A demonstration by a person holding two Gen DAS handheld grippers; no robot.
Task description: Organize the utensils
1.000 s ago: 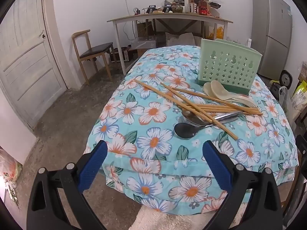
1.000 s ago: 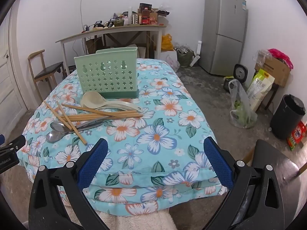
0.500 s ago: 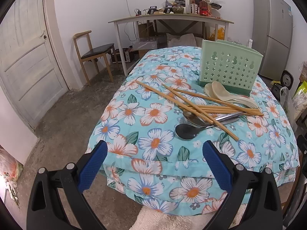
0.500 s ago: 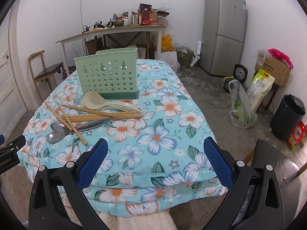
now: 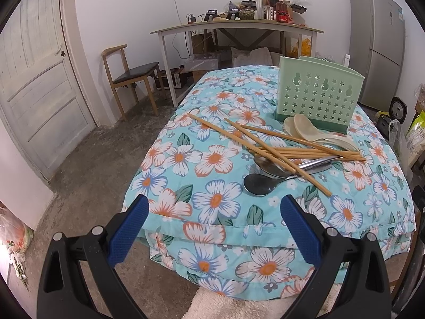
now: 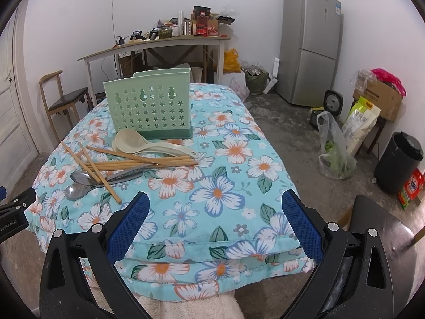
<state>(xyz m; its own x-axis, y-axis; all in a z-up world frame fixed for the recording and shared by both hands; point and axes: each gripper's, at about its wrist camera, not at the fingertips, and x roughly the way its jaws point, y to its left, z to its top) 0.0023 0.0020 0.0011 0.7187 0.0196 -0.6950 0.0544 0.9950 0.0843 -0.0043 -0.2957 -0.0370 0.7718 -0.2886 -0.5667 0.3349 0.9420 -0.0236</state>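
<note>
Two tongs, left [image 5: 211,212] and right [image 6: 215,208], gape wide and empty at frame bottom. Wooden chopsticks [image 5: 268,146], steel spoons [image 5: 265,178] and cream plastic ladles [image 6: 148,145] lie tangled on the floral worktop [image 6: 225,183]. A star-perforated green caddy [image 6: 150,106] stands upright behind.

A home's utility room: fridge [image 6: 310,45], cluttered side table [image 6: 159,43], wooden chair [image 5: 127,73].

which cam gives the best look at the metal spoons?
Left wrist. The two metal spoons lie near the frame's middle, both bowls large, only their handles crossed by chopsticks. In the right wrist view they sit smaller at the left edge, bowls still visible, handles again under the chopsticks. Neither claw is near them.
</note>
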